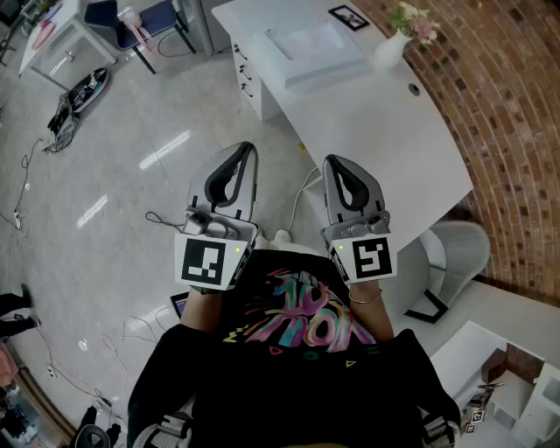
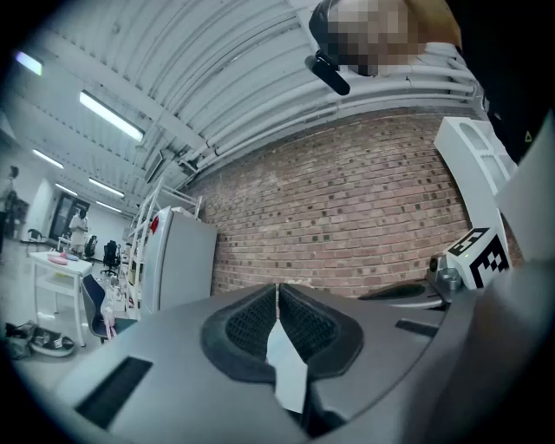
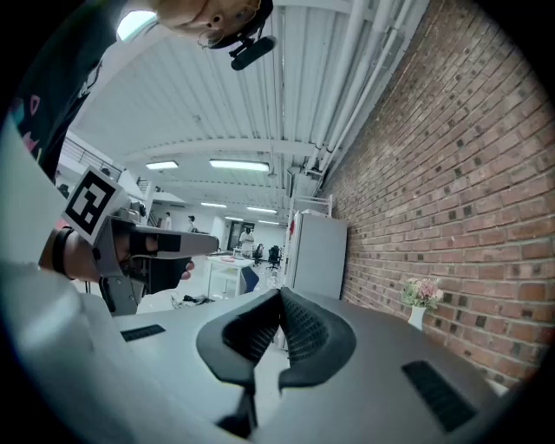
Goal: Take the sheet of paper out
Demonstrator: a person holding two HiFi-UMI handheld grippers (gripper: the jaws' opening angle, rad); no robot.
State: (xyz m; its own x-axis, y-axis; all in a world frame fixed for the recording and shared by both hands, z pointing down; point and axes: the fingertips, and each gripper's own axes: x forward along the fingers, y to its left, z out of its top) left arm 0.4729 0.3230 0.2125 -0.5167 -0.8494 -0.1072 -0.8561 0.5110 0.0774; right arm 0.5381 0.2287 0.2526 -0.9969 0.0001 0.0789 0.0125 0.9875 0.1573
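In the head view a white desk (image 1: 394,122) stands ahead of me, and at its far end is a flat white unit (image 1: 308,45) with a pale sheet lying in it. I hold both grippers close to my body, side by side and short of the desk. The left gripper (image 1: 248,150) has its jaws together with nothing in them; in its own view the left gripper (image 2: 277,288) looks at a brick wall. The jaws of the right gripper (image 1: 331,161) also meet at the tips, empty; the right gripper (image 3: 280,293) faces along the brick wall.
A vase of flowers (image 1: 391,48) and a small framed picture (image 1: 348,16) stand on the desk. A white chair (image 1: 457,252) sits beside the brick wall (image 1: 516,131). Cables (image 1: 162,223) trail over the floor. A tall white cabinet (image 2: 178,260) stands against the wall.
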